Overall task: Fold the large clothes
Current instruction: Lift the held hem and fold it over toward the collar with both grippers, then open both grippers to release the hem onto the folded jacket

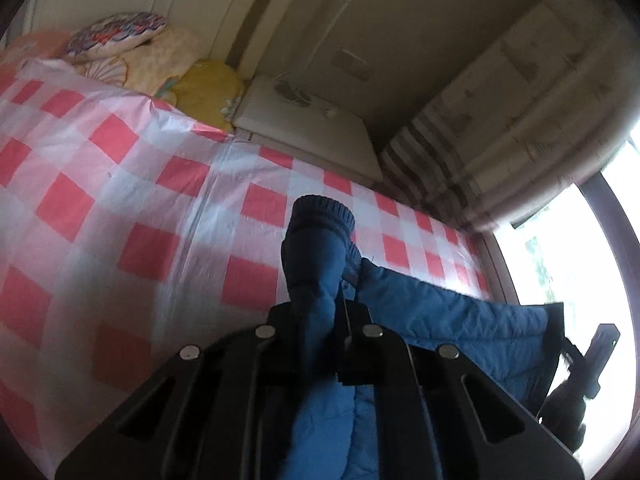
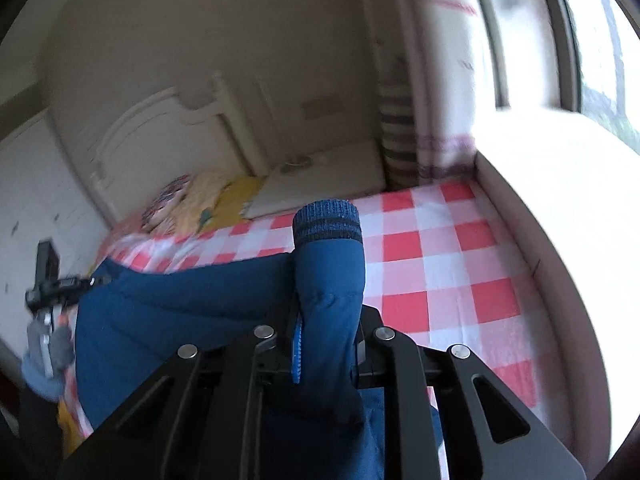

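Above checked bed (image 1: 100,168), both grippers (image 1: 326,320) (image 2: 328,332) clamping blue jacket (image 1: 452,312) sleeves

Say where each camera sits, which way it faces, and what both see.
Left wrist: rides the left gripper, angled down across the checked bed cover toward the pillows; its jaws clamp a blue jacket sleeve.
Right wrist: rides the right gripper, facing the headboard and window; clamps the other sleeve.
Shared: jacket, cover, pillows, each other's gripper.
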The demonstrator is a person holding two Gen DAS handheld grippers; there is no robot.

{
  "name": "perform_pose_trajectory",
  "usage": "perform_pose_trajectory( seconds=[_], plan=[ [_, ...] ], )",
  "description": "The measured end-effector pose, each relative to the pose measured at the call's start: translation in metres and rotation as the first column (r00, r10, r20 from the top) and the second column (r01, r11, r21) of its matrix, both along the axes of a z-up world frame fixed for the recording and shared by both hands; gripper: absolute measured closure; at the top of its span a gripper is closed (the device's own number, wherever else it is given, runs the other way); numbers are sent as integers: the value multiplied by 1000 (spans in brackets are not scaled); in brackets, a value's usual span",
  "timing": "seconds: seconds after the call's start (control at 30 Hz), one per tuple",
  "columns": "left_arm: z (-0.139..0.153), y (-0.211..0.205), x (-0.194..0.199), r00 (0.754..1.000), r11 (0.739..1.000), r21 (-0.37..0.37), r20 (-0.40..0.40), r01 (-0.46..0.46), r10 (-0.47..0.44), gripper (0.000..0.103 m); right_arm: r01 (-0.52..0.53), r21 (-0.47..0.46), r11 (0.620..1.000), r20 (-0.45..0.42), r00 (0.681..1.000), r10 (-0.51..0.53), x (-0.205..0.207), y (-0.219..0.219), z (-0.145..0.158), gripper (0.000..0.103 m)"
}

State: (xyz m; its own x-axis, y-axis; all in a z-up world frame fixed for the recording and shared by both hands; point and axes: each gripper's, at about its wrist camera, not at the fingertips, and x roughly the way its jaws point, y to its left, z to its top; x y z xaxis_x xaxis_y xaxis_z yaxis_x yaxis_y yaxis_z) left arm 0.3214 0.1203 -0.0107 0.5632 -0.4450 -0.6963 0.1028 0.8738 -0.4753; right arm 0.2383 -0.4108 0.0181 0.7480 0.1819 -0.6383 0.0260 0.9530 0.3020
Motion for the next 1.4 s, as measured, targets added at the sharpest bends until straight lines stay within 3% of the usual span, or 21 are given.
perform_pose_trajectory(
  seconds=[0.13,0.23,0.33,0.5,0.83,0.9,0.93,0.97,1.0,1.07,1.13,1.17,1.2,1.23,1.27,1.3,1.33,1.4],
  plan=[
    [-41,-14,33,995,997,61,-88,-44,50,89,116,-29,993,-166,979,-119,37,-2,-71,85],
    [-85,-18,44,992,990,124,-101,-60,73,79,146,20,989,-182,973,-140,37,-6,-110,84],
    [-100,-11,48,990,995,68,-114,-72,80,77,150,39,988,-167,976,-141,33,-11,-114,83],
    [-102,-11,44,990,990,100,-87,-99,107,73,171,87,981,-180,972,-153,33,-21,-124,82],
    [-81,-8,19,977,965,152,42,-214,210,72,146,-64,987,-173,973,-155,39,3,-116,82],
    [-69,-8,4,960,950,164,133,-267,247,75,146,-65,987,-151,976,-155,36,4,-114,82],
    [-61,-7,-6,943,937,167,189,-307,275,89,151,-60,987,-125,980,-157,32,3,-111,82],
    [-55,-1,-16,914,911,177,237,-373,328,95,153,-55,987,-103,982,-158,29,3,-108,82],
    [-53,5,-20,900,904,152,249,-400,357,95,152,-48,987,-75,985,-156,25,2,-105,82],
    [-60,21,-15,906,913,80,190,-399,379,95,152,-33,988,-60,986,-153,22,1,-104,82],
    [-72,35,-4,915,918,29,98,-397,392,95,138,-21,990,-118,983,-140,32,0,-111,82],
    [-75,40,-1,911,913,12,73,-407,405,93,133,-17,991,-141,981,-134,36,0,-113,79],
    [-78,44,1,910,911,-8,53,-412,411,83,129,-4,992,-160,979,-128,39,-2,-116,77],
    [-79,45,2,909,910,-12,46,-414,414,63,131,14,991,-170,977,-127,41,-4,-117,74],
    [-79,45,1,905,907,-11,49,-422,422,51,136,31,990,-174,976,-129,41,-7,-118,72],
    [-76,46,-2,898,900,-13,66,-436,436,29,143,45,989,-175,975,-133,40,-9,-119,71],
    [-74,46,-5,893,897,-19,82,-442,442,21,143,59,988,-175,976,-131,39,-10,-118,66],
    [-69,45,-9,882,888,-19,104,-460,460,15,143,92,985,-183,975,-124,36,-14,-116,51]
  ],
)
